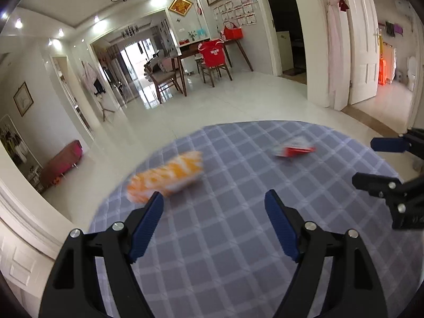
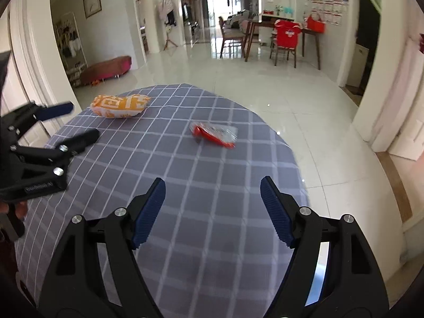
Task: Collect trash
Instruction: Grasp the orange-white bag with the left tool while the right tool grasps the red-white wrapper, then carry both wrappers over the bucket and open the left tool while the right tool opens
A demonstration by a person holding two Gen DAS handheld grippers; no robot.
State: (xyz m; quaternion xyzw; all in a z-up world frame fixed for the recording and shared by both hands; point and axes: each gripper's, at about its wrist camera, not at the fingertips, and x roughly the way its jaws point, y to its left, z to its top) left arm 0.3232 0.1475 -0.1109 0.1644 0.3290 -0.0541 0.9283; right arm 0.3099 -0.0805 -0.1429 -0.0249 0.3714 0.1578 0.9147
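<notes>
An orange and white snack bag (image 1: 165, 176) lies on the grey checked tablecloth (image 1: 225, 225), just ahead of my left gripper's (image 1: 214, 202) left finger. It also shows in the right wrist view (image 2: 119, 106) at the table's far left. A red and clear crumpled wrapper (image 1: 294, 149) lies further right; in the right wrist view the wrapper (image 2: 214, 133) is ahead of my right gripper (image 2: 213, 192). Both grippers are open and empty above the cloth. The right gripper (image 1: 371, 161) shows at the left view's right edge, the left gripper (image 2: 79, 122) at the right view's left edge.
The round table (image 2: 278, 143) drops off to a glossy white tiled floor (image 2: 265, 84). A dining table with chairs and red bags (image 2: 286, 39) stands far back. A pink low bench (image 2: 106, 69) is by the left wall.
</notes>
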